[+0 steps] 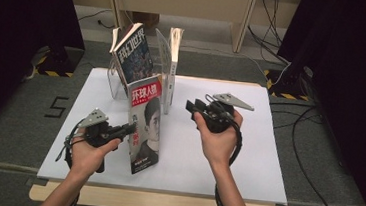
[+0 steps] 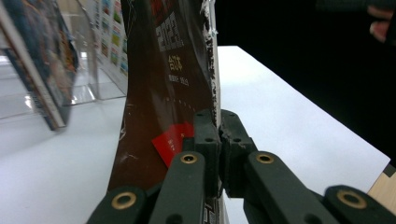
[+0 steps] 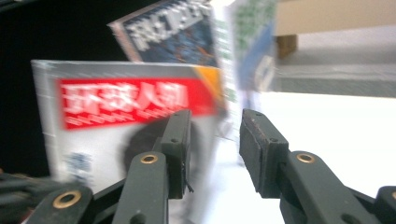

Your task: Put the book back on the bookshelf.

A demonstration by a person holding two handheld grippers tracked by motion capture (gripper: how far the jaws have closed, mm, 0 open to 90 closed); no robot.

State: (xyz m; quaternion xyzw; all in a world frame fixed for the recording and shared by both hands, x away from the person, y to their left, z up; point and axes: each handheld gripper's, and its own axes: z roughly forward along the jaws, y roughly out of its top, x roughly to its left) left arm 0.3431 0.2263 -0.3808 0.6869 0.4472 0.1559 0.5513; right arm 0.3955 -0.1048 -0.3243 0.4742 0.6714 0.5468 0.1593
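A magazine with a red title band and a portrait on its cover stands on edge on the white table top, leaning a little. My left gripper is shut on its left edge at mid height. In the left gripper view the pads clamp the worn edge of the magazine's dark brown back cover. My right gripper hovers to the right of the magazine, apart from it and open. In the right gripper view its fingers frame the blurred magazine cover with nothing between them.
A clear rack at the back of the table holds a dark book leaning left and a white book standing upright. The leaning book is to the left in the left gripper view. Wooden table edge runs along the front.
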